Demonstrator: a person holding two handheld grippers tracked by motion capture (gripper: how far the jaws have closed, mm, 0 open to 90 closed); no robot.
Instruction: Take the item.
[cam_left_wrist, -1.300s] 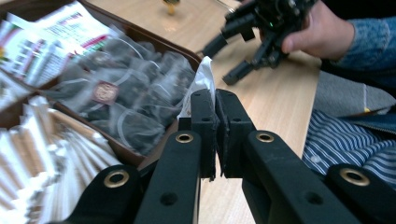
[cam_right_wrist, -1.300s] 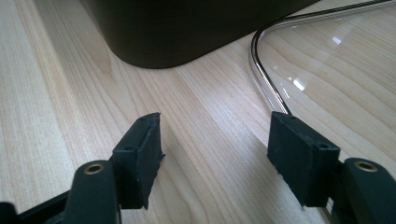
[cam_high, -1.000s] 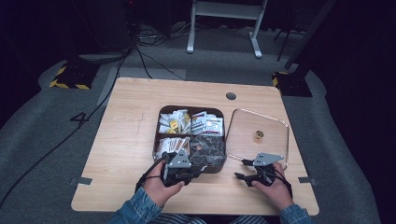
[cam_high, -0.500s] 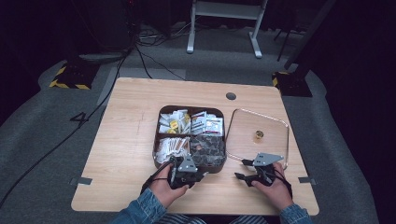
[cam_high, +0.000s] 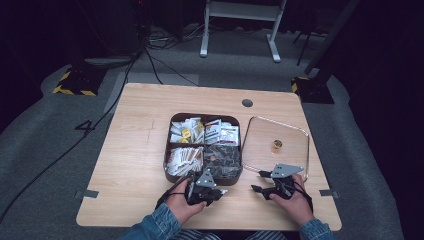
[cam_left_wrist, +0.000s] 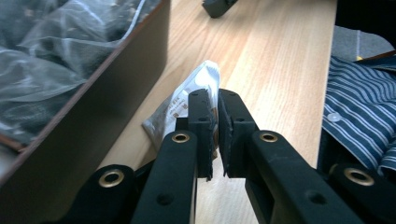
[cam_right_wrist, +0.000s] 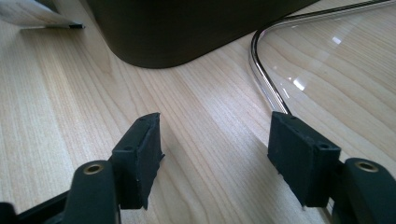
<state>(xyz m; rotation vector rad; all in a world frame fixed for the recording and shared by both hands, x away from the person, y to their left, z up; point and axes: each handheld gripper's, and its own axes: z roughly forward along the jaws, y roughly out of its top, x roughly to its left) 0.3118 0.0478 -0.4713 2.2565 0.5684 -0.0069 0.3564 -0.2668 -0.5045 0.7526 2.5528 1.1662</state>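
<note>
Pinching a small white printed sachet between its closed jaws, the left gripper sits on the pale wooden table just beside the dark brown four-compartment box. Nearby, the right gripper rests with jaws apart, by the clear square lid.

The left hand-held gripper has drawn back from the brown compartment box and swung rightward, a white sachet pinched between its closed jaws above the surface.
</note>
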